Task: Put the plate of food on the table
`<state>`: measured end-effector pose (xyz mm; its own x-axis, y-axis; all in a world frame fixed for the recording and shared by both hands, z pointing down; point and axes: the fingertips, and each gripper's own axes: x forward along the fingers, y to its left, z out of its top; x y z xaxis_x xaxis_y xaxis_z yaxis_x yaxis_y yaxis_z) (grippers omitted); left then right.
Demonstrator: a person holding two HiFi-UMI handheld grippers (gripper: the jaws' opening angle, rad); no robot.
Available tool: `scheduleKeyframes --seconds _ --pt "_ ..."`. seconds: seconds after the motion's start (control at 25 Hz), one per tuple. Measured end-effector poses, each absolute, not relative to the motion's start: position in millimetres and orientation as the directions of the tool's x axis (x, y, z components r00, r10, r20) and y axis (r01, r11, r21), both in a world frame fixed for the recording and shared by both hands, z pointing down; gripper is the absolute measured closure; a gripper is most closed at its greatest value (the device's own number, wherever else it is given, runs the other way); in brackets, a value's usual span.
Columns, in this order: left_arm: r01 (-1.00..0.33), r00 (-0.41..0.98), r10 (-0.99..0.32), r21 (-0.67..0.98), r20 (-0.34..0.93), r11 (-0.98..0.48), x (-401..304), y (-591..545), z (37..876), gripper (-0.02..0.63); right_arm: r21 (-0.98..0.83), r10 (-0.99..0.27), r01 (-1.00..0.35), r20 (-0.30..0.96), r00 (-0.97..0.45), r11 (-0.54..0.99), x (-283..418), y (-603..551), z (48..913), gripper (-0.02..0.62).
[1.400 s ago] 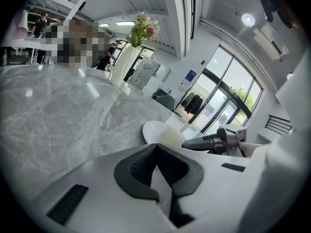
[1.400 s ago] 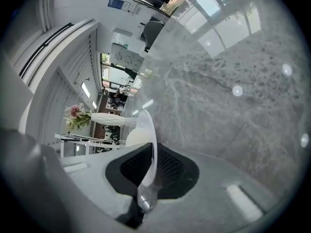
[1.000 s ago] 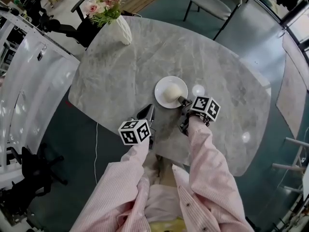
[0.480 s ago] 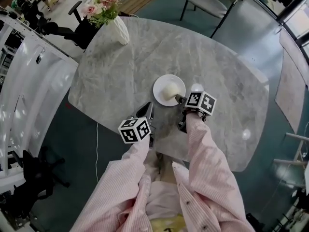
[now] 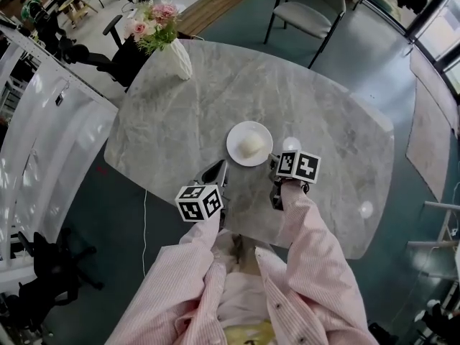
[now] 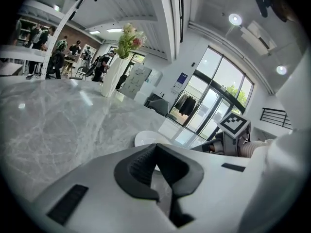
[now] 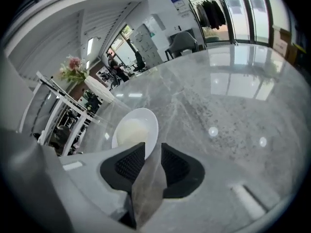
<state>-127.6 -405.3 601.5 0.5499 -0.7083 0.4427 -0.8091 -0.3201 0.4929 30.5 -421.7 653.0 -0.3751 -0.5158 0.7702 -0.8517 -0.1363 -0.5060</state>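
Note:
A white plate [image 5: 249, 144] with a pale rounded mound of food [image 5: 252, 143] rests on the grey marble table [image 5: 323, 121]. My right gripper [image 5: 273, 162] sits just behind the plate's near rim, apart from it. Its jaws are closing and hold nothing. In the right gripper view the plate [image 7: 138, 125] lies straight ahead of the right gripper [image 7: 153, 154]. My left gripper [image 5: 219, 167] hovers shut near the table's front edge, left of the plate. In the left gripper view the plate [image 6: 146, 137] peeks over the shut left gripper [image 6: 155, 147].
A white vase of pink flowers [image 5: 176, 49] stands at the table's far left corner. A grey chair [image 5: 309, 6] is beyond the table, and a dark office chair [image 5: 118, 42] by the vase. White shelving [image 5: 43, 121] runs along the left.
The right gripper let go of the plate's rim and drew back toward me. The plate stays on the table. The left gripper hardly moved.

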Motion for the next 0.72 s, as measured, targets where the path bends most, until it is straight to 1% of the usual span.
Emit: scheduleKeyframes --seconds 0.04,0.12,0.2,0.24,0.48,0.72 --pt "-0.81 0.553 -0.707 0.483 0.441 -0.332 -128 -404 599 0.609 -0.494 -0.518 -0.861 0.772 -0.369 -0.122 33 -418 650 0.491" --pt "-0.809 0.559 -0.707 0.471 0.433 -0.352 -128 -399 592 0.609 -0.497 -0.536 -0.863 0.755 -0.377 -0.093 34 -412 641 0.526" --pt "-0.804 0.569 -0.709 0.46 0.416 -0.376 -127 -396 582 0.609 -0.497 -0.562 -0.867 0.729 -0.391 -0.042 33 -410 628 0.579" --pt "-0.802 0.574 -0.711 0.452 0.405 -0.39 -126 -395 577 0.609 -0.505 -0.578 -0.863 0.708 -0.405 -0.014 31 -410 620 0.588" --pt "-0.793 0.595 -0.725 0.4 0.347 -0.459 -124 -392 544 0.609 -0.594 -0.652 -0.798 0.564 -0.507 0.107 19 -408 574 0.589" --pt "-0.8 0.591 -0.756 0.328 0.281 -0.503 -127 -389 512 0.609 -0.531 -0.701 -0.783 0.42 -0.576 0.325 6 -400 522 0.589"
